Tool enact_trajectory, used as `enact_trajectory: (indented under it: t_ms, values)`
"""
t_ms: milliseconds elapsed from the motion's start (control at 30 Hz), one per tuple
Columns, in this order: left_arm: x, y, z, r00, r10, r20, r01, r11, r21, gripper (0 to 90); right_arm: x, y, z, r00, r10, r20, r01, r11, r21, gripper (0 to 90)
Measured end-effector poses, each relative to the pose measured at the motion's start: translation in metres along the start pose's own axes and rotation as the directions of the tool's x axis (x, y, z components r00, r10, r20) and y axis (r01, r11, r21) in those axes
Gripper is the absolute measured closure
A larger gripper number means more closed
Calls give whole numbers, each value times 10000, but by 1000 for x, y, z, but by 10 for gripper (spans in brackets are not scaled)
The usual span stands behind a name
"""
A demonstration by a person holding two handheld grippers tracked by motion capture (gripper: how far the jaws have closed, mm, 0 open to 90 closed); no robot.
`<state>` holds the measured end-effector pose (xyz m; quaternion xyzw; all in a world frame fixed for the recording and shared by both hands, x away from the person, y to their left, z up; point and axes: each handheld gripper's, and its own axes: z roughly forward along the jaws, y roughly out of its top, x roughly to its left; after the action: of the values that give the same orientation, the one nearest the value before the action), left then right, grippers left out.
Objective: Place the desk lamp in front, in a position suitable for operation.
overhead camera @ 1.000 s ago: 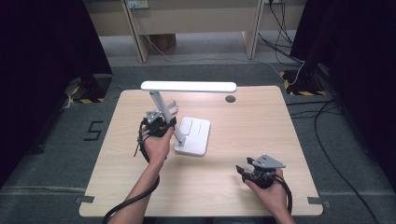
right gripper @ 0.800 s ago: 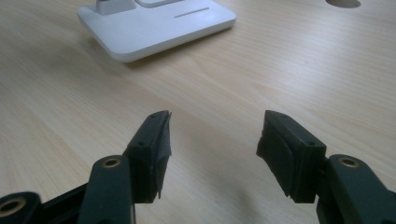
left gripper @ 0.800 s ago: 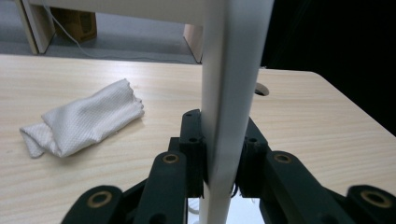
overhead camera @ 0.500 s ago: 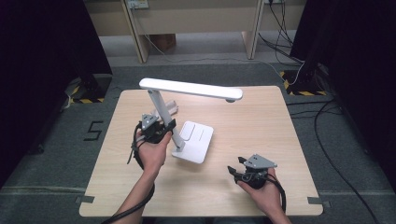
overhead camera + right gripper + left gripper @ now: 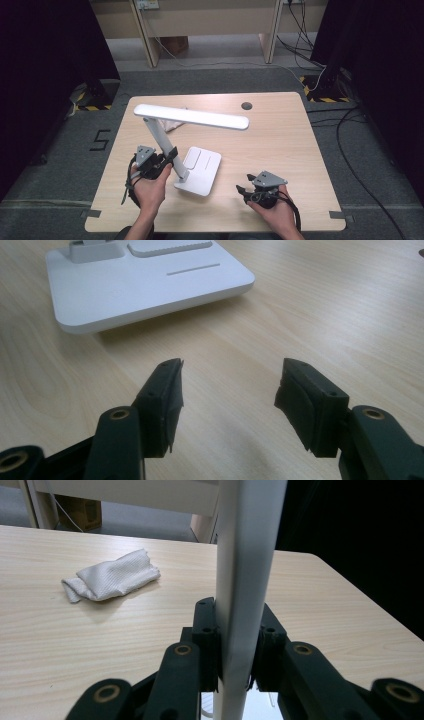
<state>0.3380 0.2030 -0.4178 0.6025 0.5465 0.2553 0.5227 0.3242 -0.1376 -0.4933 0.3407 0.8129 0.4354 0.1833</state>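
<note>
High view, starting at the near edge of the table point(image 5: 300, 150): the right gripper point(image 5: 246, 190) sits low by the near right corner, in a hand that comes in over that edge, and its jaws stand wide apart with bare wood between them. In the right gripper view the same gap point(image 5: 227, 390) is plain, nothing touching either pad, and the lamp's flat white base point(image 5: 145, 282) lies just beyond on the wood.

Toward the near left corner, the left gripper point(image 5: 170, 159) is clamped on the slanted white stem of the desk lamp point(image 5: 162, 140), low down, just above the base. The left gripper view shows it close up point(image 5: 239, 650): both black pads press the stem point(image 5: 245, 580) from either side, with no gap showing.

The lamp's base point(image 5: 200, 170) rests about midway along the near half of the table, between the two grippers. Its long head bar point(image 5: 192, 116) hangs level above the table's middle.

Farther back, toward the far left corner, a crumpled white cloth point(image 5: 112, 580) lies on the wood. A small dark round hole point(image 5: 246, 105) sits near the far edge.
</note>
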Motion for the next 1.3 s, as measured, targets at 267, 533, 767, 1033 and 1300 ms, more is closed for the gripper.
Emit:
enact_trajectory:
  t_ms: [267,533,767,1033,1300]
  values:
    - [-4,-16,2,9995,-307,80,306,9995,89,765,4,-2,8,9997,-141,-180,145,9995,266,445]
    - [-13,-28,0,9999,-44,150,43,10000,51,757,5,-4,11,9996,-113,-260,123,9992,383,460]
    - [-21,-31,-10,9970,273,725,-288,9994,197,649,5,-2,13,9996,93,-259,-75,9977,673,608]
    - [-29,-39,-21,9884,885,1231,-912,9957,166,617,13,7,28,9990,8,-444,51,9912,1326,717]
    - [-30,-40,-21,9836,1216,1331,-1260,9917,249,653,19,10,30,9979,20,-646,82,9875,1571,676]
